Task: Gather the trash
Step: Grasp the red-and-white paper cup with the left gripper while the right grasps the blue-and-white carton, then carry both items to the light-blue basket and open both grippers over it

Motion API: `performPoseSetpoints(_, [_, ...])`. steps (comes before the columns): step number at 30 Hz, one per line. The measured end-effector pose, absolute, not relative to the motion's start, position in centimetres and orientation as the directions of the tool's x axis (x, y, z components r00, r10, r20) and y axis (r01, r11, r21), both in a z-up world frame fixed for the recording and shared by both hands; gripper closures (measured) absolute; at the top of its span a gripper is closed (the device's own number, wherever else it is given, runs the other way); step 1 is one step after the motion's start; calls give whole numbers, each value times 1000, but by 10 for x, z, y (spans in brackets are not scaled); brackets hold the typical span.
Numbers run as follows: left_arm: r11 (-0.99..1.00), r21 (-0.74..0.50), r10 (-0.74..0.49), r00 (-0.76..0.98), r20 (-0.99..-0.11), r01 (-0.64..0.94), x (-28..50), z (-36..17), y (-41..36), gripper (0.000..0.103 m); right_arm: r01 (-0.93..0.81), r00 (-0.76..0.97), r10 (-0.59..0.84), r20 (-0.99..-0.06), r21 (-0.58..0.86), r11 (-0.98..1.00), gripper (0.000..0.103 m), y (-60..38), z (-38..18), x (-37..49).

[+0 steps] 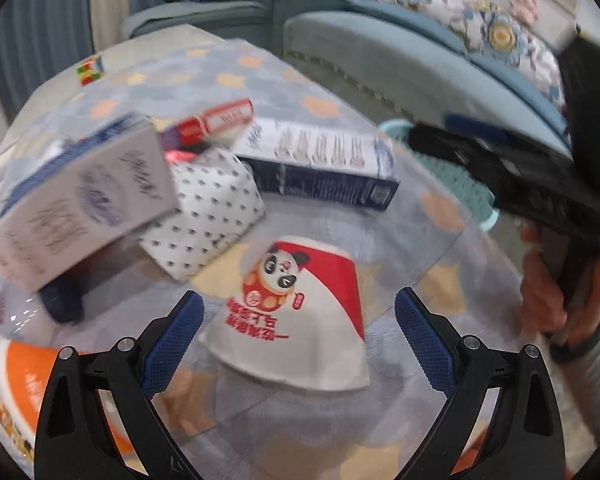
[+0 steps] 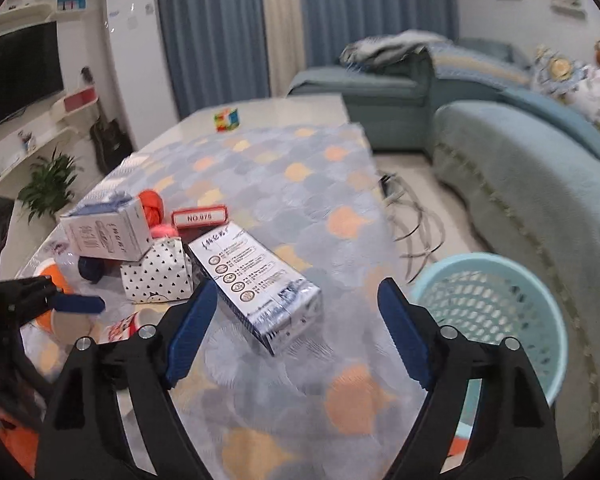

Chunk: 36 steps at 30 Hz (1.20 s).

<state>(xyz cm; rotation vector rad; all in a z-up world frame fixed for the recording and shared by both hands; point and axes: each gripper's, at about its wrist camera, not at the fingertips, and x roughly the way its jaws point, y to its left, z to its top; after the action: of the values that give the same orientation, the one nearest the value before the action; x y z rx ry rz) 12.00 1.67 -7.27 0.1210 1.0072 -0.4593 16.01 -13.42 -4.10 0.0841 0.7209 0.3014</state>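
Note:
A white and red paper cup with a panda print [image 1: 300, 312] lies upside down on the table between the fingers of my open left gripper [image 1: 298, 334]. Behind it lie a dotted carton [image 1: 208, 216], a white box [image 1: 80, 196], a long blue-and-white carton [image 1: 320, 160] and a red box [image 1: 216, 120]. My right gripper [image 2: 294, 330] is open and empty above the table, just before the long carton [image 2: 256, 280]. A light blue mesh bin [image 2: 496, 312] stands on the floor to the right of the table. The left gripper also shows in the right wrist view [image 2: 76, 304].
An orange bowl [image 1: 24, 384] sits at the near left. A colour cube [image 2: 226, 119] lies at the table's far end. A teal sofa [image 2: 520, 184] runs along the right, with cables [image 2: 416, 232] on the floor beside the table.

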Motion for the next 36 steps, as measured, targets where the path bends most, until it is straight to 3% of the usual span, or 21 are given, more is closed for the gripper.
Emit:
performPoseSetpoints(9, [923,-117,-287,453,-844,366,139,-88,24,21,-302,628,285,-724,111,947,25,-101,-68,194])
performPoseSetpoints(16, [951,-127,-256,493,-832,281,132,-81,44,29,-236,627,245,-740,119,964,41,-100,-69,163])
performPoseSetpoints(23, [964,-136,-239,525,-817,228,129,-77,55,31,-194,612,241,-753,152,969,48,-92,-69,127])
performPoseSetpoints(24, [964,-141,-243,531,-812,225,128,-75,56,31,-204,607,253,-753,160,966,48,-91,-68,125])
performPoseSetpoints(29, [966,-144,-243,563,-790,215,122,-71,59,31,-197,628,199,-752,94,976,25,-80,-58,144])
performPoseSetpoints(33, [967,-140,-241,583,-776,214,121,-65,60,31,-183,577,160,-801,64,981,23,-69,-65,174])
performPoseSetpoints(35, [967,-129,-236,586,-776,218,121,-62,57,31,-188,550,151,-822,55,981,34,-66,-70,182])
performPoseSetpoints(36, [966,-127,-238,586,-775,224,121,-60,55,31,-198,543,156,-825,54,979,49,-65,-70,182])
